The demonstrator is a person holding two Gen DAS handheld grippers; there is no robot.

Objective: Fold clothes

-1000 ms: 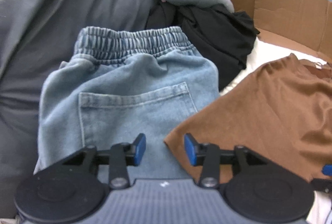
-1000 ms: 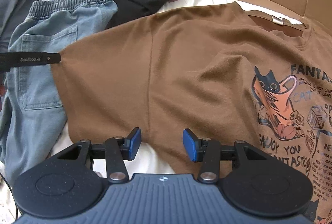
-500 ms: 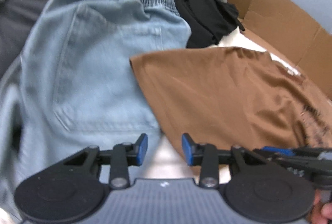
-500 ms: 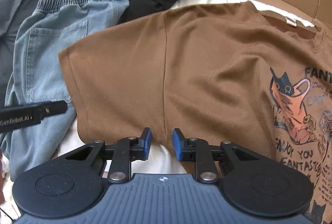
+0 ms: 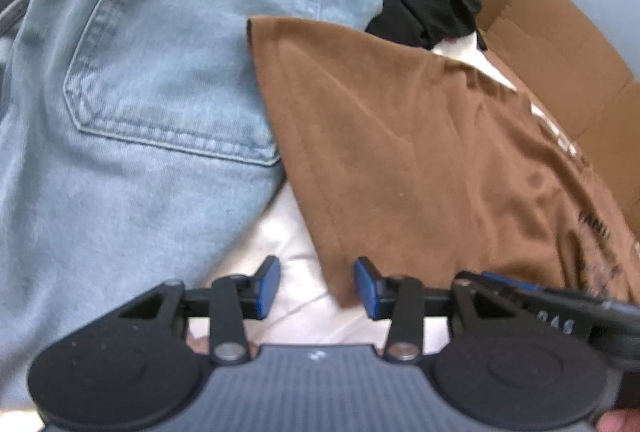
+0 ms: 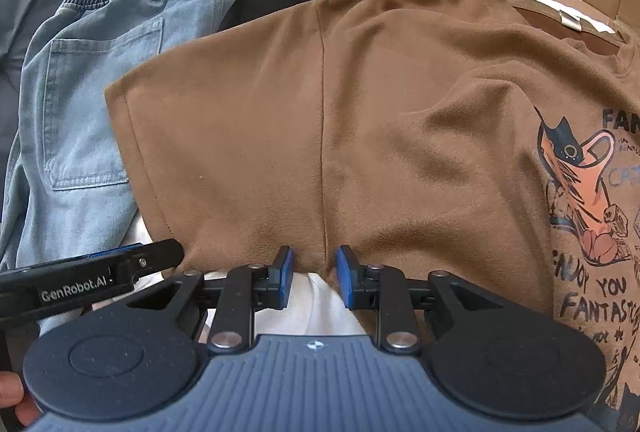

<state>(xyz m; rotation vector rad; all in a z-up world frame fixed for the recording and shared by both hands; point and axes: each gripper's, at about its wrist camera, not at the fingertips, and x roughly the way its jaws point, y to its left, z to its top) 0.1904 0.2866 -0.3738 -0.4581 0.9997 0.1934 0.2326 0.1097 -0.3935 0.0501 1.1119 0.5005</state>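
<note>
Bright, even daylight (left view motion-blurred), fisheye-curved edges, soft shadows

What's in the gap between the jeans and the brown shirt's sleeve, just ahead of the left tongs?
Only bare white sheet. In the left wrist view it shows as a wedge between the jeans and the sleeve hem, reaching the left tongs.

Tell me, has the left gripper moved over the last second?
Yes. The left gripper has slid off the jeans toward the near corner of the brown T-shirt's sleeve, nearer the right gripper.
</note>
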